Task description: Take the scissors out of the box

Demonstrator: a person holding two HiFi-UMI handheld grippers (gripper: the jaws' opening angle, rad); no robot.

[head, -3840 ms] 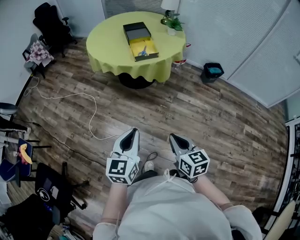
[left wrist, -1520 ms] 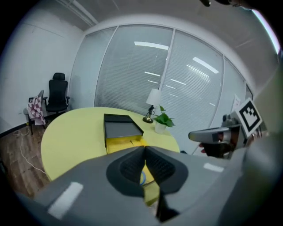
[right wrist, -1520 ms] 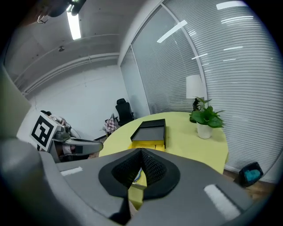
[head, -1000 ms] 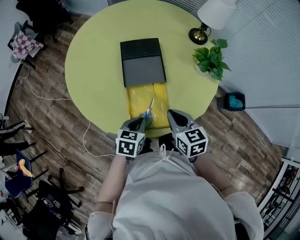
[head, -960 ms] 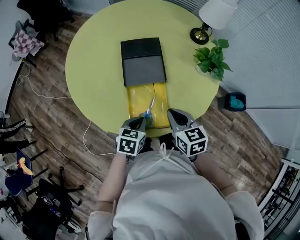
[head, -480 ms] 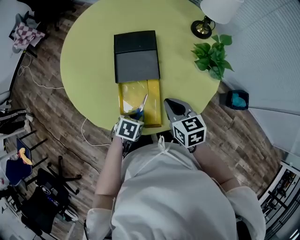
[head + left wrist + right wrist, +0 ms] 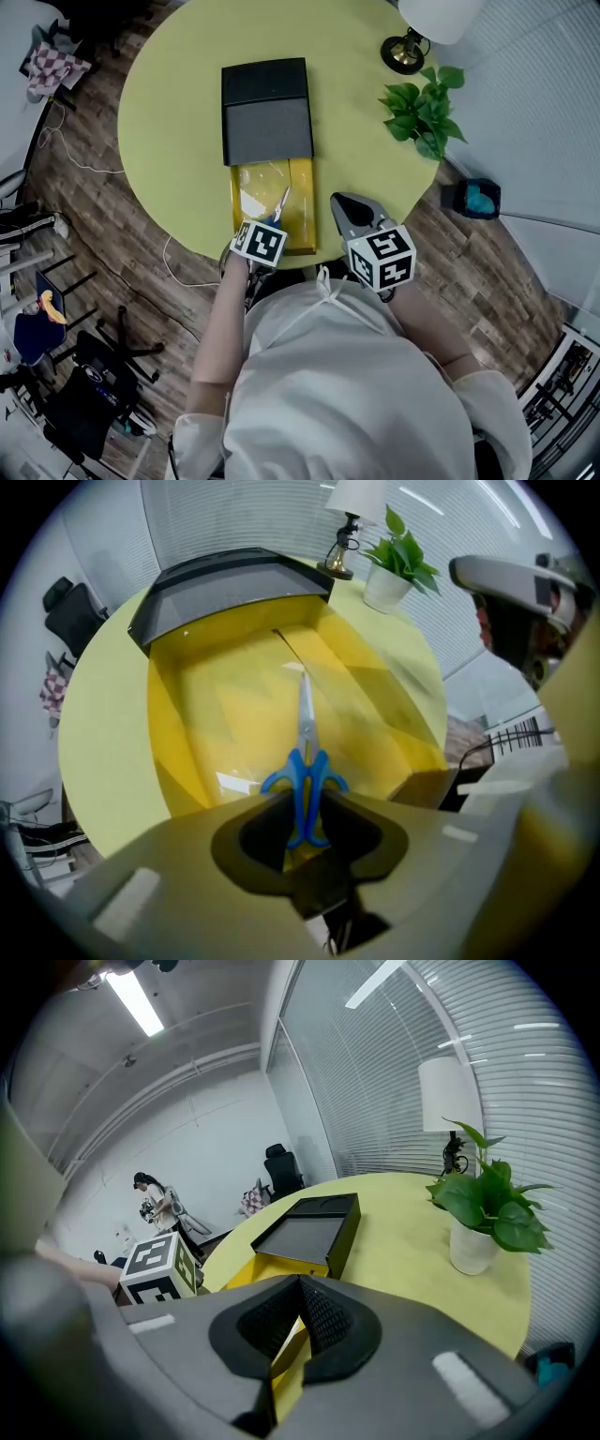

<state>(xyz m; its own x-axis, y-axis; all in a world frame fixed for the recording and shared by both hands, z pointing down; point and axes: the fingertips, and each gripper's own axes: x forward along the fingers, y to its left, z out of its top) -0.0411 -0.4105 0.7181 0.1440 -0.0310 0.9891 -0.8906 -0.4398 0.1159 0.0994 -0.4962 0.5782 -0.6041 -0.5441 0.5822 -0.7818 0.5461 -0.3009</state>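
We stand at the round table under a yellow-green cloth (image 7: 169, 112), which fills most of the head view. On it lies the long box, a yellow tray (image 7: 302, 211) drawn out of a dark grey sleeve (image 7: 266, 131) toward us. At the far right of the table stand a white-shaded lamp on a brass foot (image 7: 412, 37) and, near it, a leafy green plant in a white pot (image 7: 417, 117), both well apart from the box. Our right gripper (image 7: 352, 208) hangs just beside the tray's near right corner, its jaws drawn together at the tips with nothing gripped. Our left gripper (image 7: 305, 813) points straight down over the tray's near end; its jaws have just been opening and now stand wide. The blue-handled scissors with steel blades (image 7: 305, 752) lie flat in the tray, their handle loops in the gap between those jaws, blades pointing toward the sleeve
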